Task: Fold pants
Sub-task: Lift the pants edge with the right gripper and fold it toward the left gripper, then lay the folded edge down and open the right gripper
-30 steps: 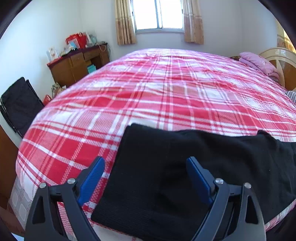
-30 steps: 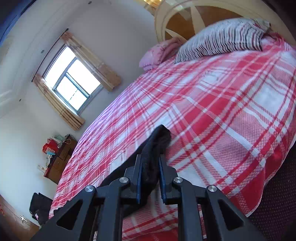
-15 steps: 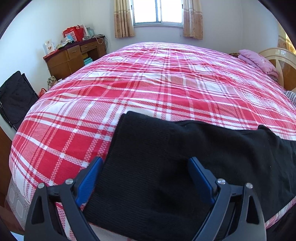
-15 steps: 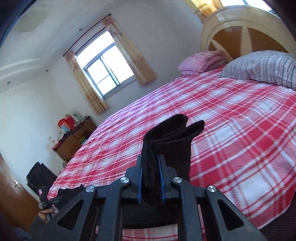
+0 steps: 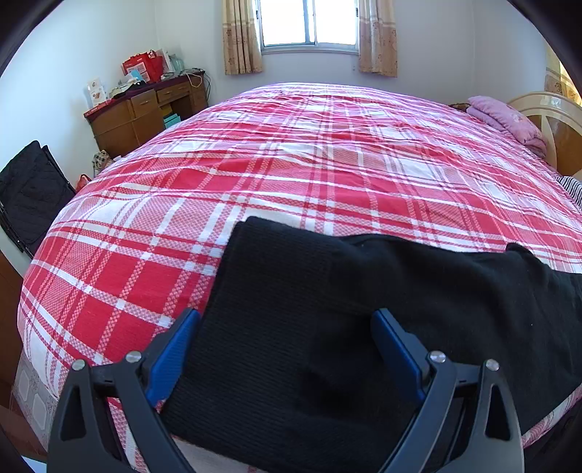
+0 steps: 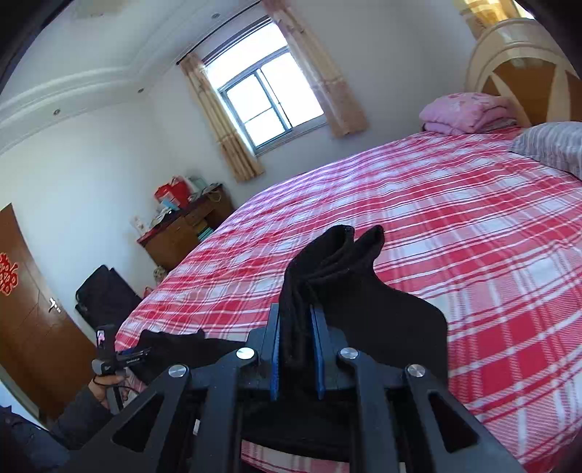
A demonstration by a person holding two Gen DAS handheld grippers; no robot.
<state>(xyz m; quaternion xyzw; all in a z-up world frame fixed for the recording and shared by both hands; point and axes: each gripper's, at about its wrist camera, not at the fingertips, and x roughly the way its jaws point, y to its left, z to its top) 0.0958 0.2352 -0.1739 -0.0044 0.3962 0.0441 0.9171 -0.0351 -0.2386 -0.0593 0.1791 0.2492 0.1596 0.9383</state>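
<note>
Black pants [image 5: 327,309] lie flat across the near edge of a red plaid bed [image 5: 291,163]. My left gripper [image 5: 287,327] hovers low over their left end, open, its blue pads [image 5: 174,349] spread wide on either side of the cloth. In the right wrist view my right gripper [image 6: 296,309] is shut on the bunched far end of the pants [image 6: 327,262], held up off the bed [image 6: 473,218], with cloth draping down to its right. The left gripper [image 6: 136,354] shows there at lower left, held by a hand [image 6: 105,382].
A wooden desk [image 5: 145,109] with red boxes stands by the far wall under a window [image 5: 309,22]. A black bag [image 5: 29,193] leans at the left. A pink folded blanket [image 6: 465,112], a striped pillow [image 6: 553,145] and the headboard [image 6: 523,72] are at the bed's head.
The right gripper has swung leftward and up with the pants' end, rolling toward level. The held cloth now stands higher off the bed. The left gripper has stayed open over the pants.
</note>
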